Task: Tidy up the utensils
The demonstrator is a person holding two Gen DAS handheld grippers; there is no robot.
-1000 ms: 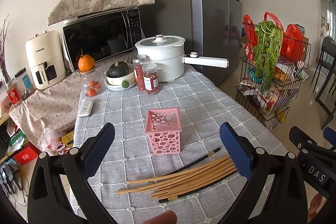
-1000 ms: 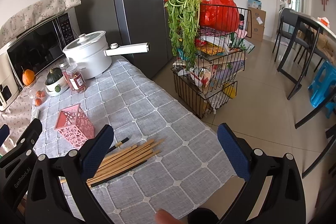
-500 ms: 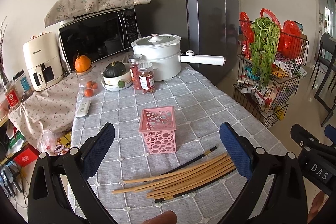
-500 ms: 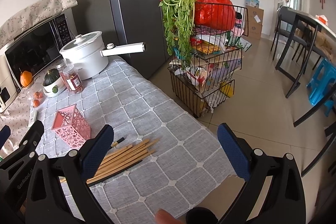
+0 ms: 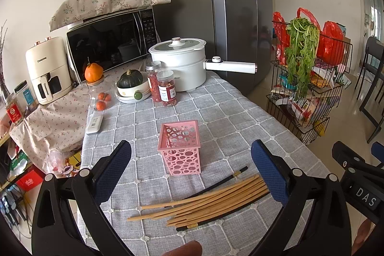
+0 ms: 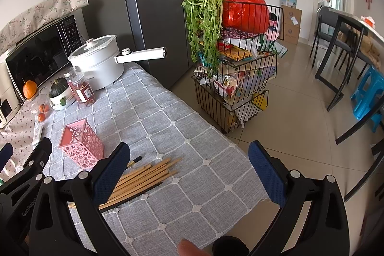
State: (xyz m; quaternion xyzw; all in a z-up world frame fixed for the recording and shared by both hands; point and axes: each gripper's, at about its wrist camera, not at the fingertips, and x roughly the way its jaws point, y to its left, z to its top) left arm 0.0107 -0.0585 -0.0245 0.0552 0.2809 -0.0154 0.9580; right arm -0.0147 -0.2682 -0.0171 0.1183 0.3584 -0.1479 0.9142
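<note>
Several wooden and black chopsticks (image 5: 204, 202) lie in a loose bundle on the grey checked tablecloth (image 5: 240, 116), just in front of an upright pink perforated holder (image 5: 180, 145). My left gripper (image 5: 192, 169) is open and empty, hovering above the chopsticks and facing the holder. My right gripper (image 6: 189, 174) is open and empty, to the right of the chopsticks (image 6: 141, 178) near the table's right edge. The holder (image 6: 80, 143) stands to its left.
At the back of the table stand a white pot (image 5: 180, 61) with a long handle, two red-filled jars (image 5: 165, 88), a bowl with a green squash (image 5: 130, 88), oranges and a remote (image 5: 94, 122). A wire rack (image 6: 237, 78) stands on the floor at right.
Both grippers have drifted slightly back and to the left; the holder and chopsticks sit a little lower in the left view. Nothing on the table has moved.
</note>
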